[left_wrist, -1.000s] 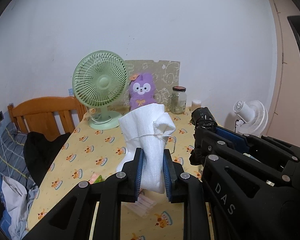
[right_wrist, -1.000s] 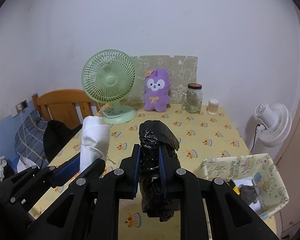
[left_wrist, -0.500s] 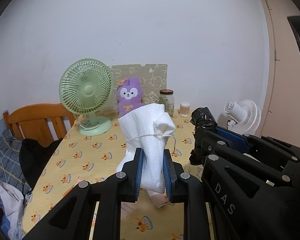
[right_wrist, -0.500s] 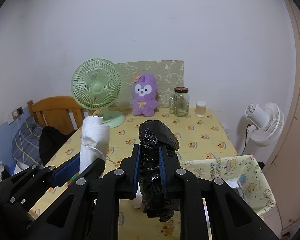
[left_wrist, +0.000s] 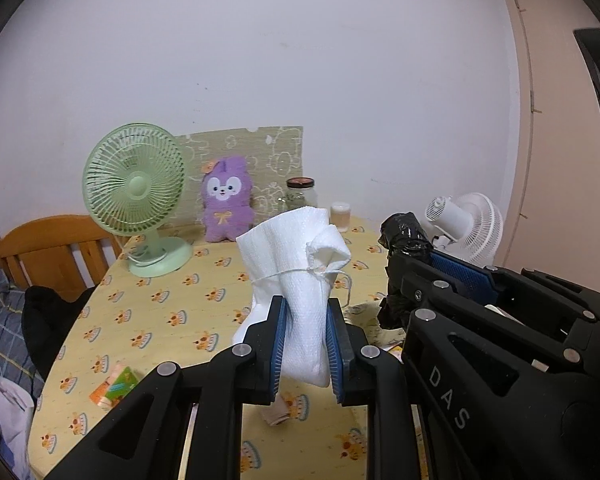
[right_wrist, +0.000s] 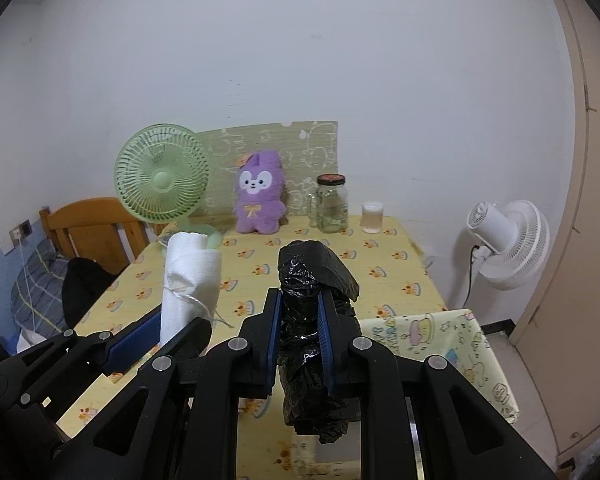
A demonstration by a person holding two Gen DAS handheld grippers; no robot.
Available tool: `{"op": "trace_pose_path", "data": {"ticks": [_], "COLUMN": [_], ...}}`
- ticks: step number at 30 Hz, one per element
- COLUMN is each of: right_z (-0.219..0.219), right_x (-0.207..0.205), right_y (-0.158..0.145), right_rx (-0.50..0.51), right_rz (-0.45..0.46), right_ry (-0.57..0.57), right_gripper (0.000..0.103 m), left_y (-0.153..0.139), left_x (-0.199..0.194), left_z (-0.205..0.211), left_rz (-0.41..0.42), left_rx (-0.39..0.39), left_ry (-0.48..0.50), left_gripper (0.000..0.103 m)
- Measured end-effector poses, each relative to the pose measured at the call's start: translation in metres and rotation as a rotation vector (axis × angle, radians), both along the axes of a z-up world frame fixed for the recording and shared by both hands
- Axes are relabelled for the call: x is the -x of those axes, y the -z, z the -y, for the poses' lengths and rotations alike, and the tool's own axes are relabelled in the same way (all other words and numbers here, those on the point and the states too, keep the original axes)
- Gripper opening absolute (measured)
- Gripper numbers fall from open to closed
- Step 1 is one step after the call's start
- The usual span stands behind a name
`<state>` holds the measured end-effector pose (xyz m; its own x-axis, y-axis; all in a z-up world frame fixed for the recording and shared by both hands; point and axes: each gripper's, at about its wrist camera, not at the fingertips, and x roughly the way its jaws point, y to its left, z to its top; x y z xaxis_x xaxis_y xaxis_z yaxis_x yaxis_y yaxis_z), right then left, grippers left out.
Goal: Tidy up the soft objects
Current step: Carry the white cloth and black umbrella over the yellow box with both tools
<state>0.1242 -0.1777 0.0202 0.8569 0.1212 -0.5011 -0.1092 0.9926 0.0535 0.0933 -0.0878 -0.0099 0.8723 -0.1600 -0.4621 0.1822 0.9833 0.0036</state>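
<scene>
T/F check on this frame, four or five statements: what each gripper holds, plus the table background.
1. The left gripper is shut on the white cloth bundle. True.
2. The right gripper is open. False: it is shut on the black plastic bundle.
3. The white bundle is tied with string. True.
4. The purple plush lies in the patterned fabric bin. False: it stands at the table's far edge, beside the green fan.
5. The glass jar has a lid on. True.
</scene>
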Motion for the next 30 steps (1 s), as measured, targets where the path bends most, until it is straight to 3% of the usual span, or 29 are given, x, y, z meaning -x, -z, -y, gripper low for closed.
{"op": "trace_pose_path", "data": {"ticks": [30], "right_z": [0.081], "right_x": [-0.015], "right_y": [0.038], "right_rx": [0.009], "right_rz": [-0.062], "right_ry": [0.126], "right_gripper": [0.021], "left_y": [0.036], "left_x": [-0.026], "left_z": [0.079], "left_rz": [-0.095], "left_rx": [0.002], "left_ry": [0.159], "left_gripper": [0.018]}}
